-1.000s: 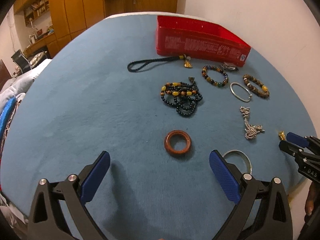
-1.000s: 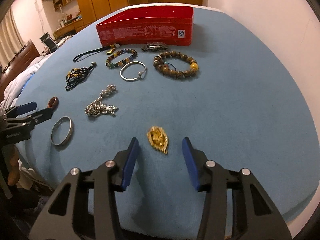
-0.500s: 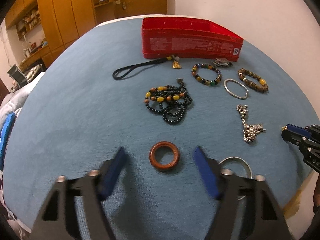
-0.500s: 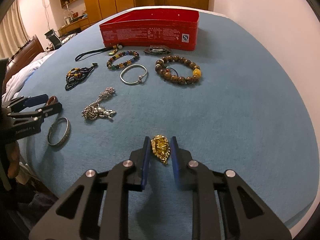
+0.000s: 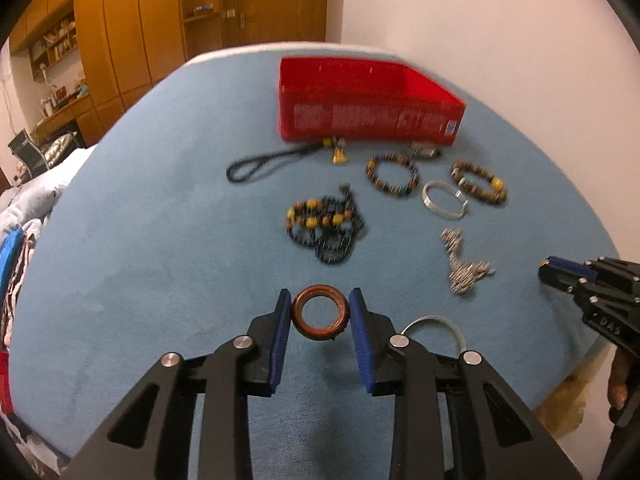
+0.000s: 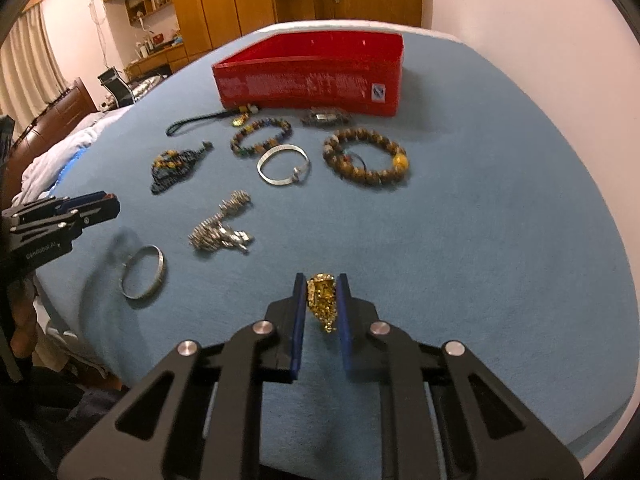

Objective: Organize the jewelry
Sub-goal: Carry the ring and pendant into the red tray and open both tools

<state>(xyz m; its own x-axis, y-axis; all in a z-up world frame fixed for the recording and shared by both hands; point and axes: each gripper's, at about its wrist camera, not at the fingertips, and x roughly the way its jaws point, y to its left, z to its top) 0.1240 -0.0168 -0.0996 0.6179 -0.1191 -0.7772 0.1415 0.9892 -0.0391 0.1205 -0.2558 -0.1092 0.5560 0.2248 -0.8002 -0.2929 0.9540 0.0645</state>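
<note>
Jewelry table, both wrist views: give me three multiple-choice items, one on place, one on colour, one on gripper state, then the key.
1. Where is the plain silver bangle?
A. inside the red box
B. on the blue cloth, near the left gripper
C. around the beaded bracelet

2. What colour is the box?
A. red
B. green
C. white

3. What is the right gripper doing?
A. wide open over bare cloth
B. shut on the silver chain
C. shut on the gold pendant

Key: 1 B, it lies flat on the cloth beside the left gripper. 2 A, its walls are red. 3 C, the gold pendant sits between the blue pads.
</note>
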